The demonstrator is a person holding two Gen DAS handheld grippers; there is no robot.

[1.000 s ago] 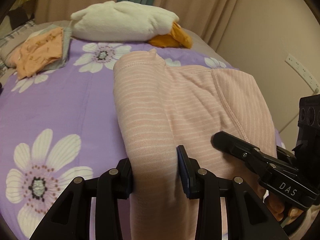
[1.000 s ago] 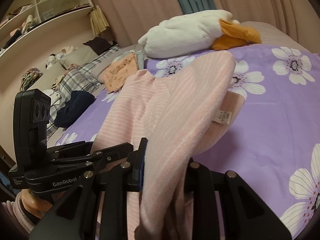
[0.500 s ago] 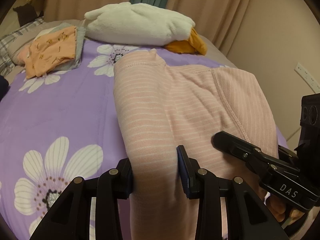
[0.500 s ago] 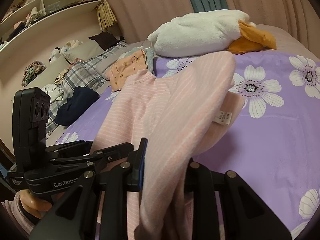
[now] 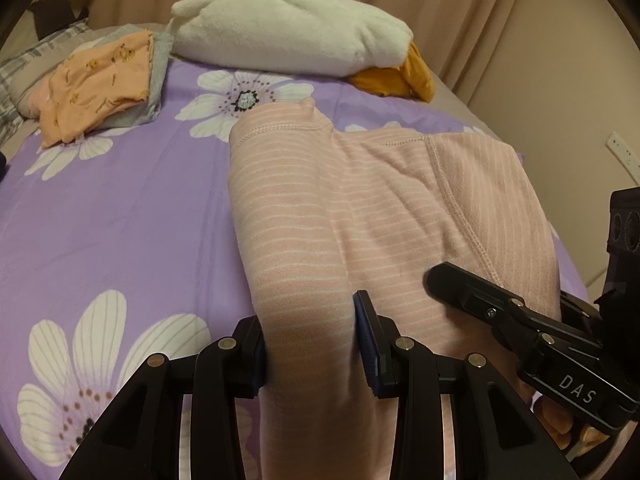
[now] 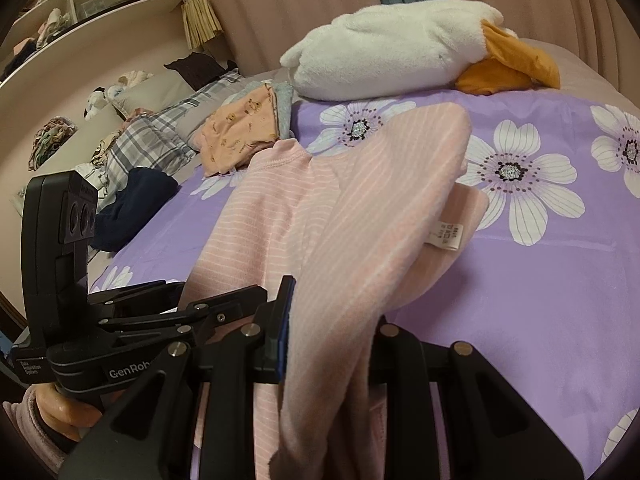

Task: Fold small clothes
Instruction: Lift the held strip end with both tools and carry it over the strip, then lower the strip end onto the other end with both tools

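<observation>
A pink striped garment (image 5: pixel 360 208) lies stretched over the purple flowered bedspread (image 5: pixel 120 216). My left gripper (image 5: pixel 310 344) is shut on its near left part, the cloth bunched between the jaws. My right gripper (image 6: pixel 328 336) is shut on the near right part; the cloth drapes over it and hides the right finger. The garment (image 6: pixel 320 208) rises in a fold with a white label (image 6: pixel 446 236) showing on its underside. The right gripper also shows in the left wrist view (image 5: pixel 520 320), the left gripper in the right wrist view (image 6: pixel 160 320).
A folded orange and grey stack of clothes (image 5: pixel 100 80) lies at the far left of the bed. A white and orange plush (image 5: pixel 288 36) lies at the back. A dark garment (image 6: pixel 136 204), plaid pillow (image 6: pixel 160 136) and shelves (image 6: pixel 80 8) are to the left. A wall with a socket (image 5: pixel 620 152) is close on the right.
Both grippers have moved forward over the bed with the garment held; the plush and the folded stack look nearer. The grips are unchanged.
</observation>
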